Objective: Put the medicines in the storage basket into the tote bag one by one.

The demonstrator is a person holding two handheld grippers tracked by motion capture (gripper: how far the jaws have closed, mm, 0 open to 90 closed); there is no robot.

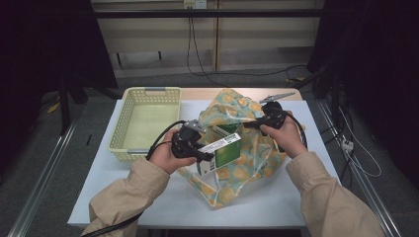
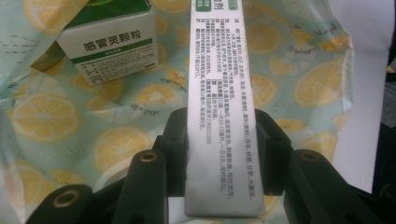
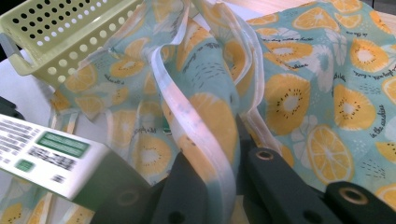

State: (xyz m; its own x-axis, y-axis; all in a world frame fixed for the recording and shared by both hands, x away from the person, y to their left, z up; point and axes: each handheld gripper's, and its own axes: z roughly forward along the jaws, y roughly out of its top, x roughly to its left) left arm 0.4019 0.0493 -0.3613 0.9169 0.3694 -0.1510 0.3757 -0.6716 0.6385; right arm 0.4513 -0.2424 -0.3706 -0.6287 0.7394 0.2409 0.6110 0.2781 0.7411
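Lemon-print cloth bag (image 1: 242, 143) sits on the counter (image 1: 99, 187) with its mouth held up by the right gripper (image 1: 257, 122), fingers pinched tight on the rim. Left gripper (image 1: 205, 154) has its fingers clamped on a green and white medicine box (image 1: 223, 148), hovering right at the opening. One box (image 2: 109, 46) looks like it's already inside, hard to be sure though. Yellow basket (image 1: 148, 94) looks empty, so I'd say the packing is nearly done, just this box left to drop in.
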